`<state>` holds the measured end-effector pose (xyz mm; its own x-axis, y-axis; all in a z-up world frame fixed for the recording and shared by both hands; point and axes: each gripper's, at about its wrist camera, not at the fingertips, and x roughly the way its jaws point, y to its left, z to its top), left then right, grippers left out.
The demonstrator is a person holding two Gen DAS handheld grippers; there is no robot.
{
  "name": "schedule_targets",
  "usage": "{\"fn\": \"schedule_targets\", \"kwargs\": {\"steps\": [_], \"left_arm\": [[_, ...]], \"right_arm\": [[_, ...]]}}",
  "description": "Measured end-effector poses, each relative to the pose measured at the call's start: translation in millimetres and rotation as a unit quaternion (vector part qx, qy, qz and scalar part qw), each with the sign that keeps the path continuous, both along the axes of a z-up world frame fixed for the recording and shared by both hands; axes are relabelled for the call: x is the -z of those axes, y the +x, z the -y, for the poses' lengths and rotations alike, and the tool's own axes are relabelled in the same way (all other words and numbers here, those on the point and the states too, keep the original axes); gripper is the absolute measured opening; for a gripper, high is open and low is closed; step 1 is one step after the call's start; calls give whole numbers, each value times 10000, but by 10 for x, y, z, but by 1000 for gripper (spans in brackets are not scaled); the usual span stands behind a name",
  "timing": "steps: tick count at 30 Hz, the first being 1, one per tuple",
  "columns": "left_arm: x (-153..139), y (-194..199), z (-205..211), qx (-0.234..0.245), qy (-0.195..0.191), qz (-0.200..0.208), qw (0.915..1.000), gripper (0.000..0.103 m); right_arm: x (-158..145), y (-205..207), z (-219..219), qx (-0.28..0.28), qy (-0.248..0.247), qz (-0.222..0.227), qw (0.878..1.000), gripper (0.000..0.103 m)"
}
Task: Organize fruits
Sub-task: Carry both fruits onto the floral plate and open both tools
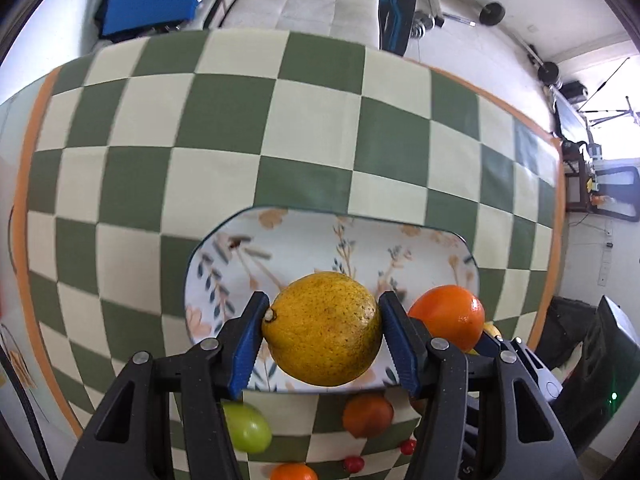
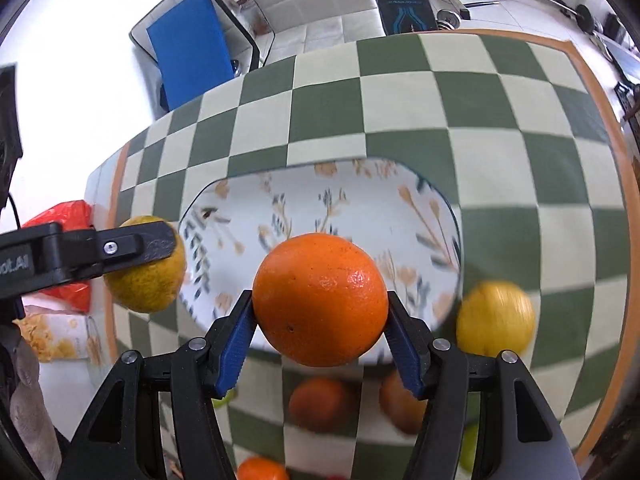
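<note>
A speckled yellow citrus (image 1: 324, 328) is gripped between the pads of the left tool (image 1: 322, 344), held above the floral plate (image 1: 280, 248). An orange (image 2: 320, 300) is clamped in the right tool (image 2: 320, 332), over the same plate on the checkered bench (image 2: 400, 92).

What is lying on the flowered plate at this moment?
No fruit shows on the bare part of the flowered plate. The orange in the right gripper and the yellow citrus in the left gripper cover its near part.

Green-cream checked tablecloth (image 1: 224, 128); floral white plate (image 1: 304, 240); speckled yellow lemon (image 1: 324, 328); orange (image 2: 320, 300).
</note>
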<state>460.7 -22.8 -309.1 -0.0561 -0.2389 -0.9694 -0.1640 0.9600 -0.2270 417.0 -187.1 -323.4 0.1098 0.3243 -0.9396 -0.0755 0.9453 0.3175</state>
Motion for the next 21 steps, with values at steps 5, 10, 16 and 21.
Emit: {"fn": "schedule_targets", "kwargs": {"steps": [5, 10, 16, 21], "left_arm": [[361, 160, -29, 0, -89, -422, 9991, 55], [456, 176, -34, 17, -42, -504, 9987, 55], [427, 197, -16, -10, 90, -414, 9991, 74], [203, 190, -19, 11, 437, -24, 9990, 88]], "right_arm": [[330, 370, -128, -189, -165, -194, 9995, 65], [506, 467, -196, -394, -225, -328, 9984, 65], [544, 513, -97, -300, -60, -394, 9988, 86], [420, 482, 33, -211, -165, -321, 9991, 92]]}}
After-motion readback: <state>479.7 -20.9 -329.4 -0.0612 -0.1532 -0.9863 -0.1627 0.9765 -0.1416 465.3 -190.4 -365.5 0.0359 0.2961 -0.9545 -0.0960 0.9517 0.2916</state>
